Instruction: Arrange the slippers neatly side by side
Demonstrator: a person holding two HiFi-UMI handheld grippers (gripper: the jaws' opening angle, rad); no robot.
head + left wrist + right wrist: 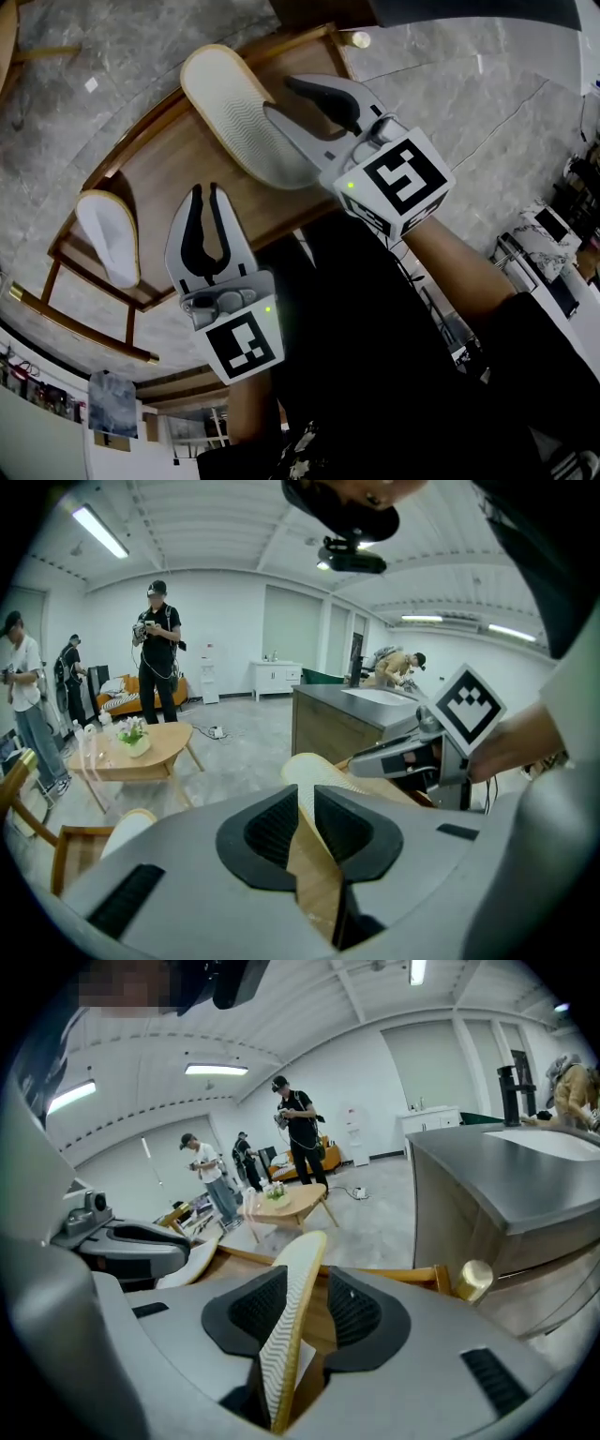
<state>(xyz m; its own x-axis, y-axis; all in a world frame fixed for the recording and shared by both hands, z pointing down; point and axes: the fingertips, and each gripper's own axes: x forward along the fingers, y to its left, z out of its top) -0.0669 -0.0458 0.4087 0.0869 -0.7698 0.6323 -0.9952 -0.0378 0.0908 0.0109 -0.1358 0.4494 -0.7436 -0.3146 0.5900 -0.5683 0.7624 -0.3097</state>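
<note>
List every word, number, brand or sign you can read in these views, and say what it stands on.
No readable text in any view.
Left cube and right cube: black-and-white square markers only, no letters or digits.
Slippers: no brand or print visible.
Wall picture: too blurred to read.

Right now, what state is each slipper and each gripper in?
left gripper: jaws apart, nothing between them, over the wooden rack.
right gripper: jaws apart around the larger-looking slipper, a gap showing beside one pad.
larger-looking slipper: tipped on its edge, ridged sole showing, between the right jaws.
second slipper: lying at the rack's end on the left gripper's side, apart from the other, untouched.
</note>
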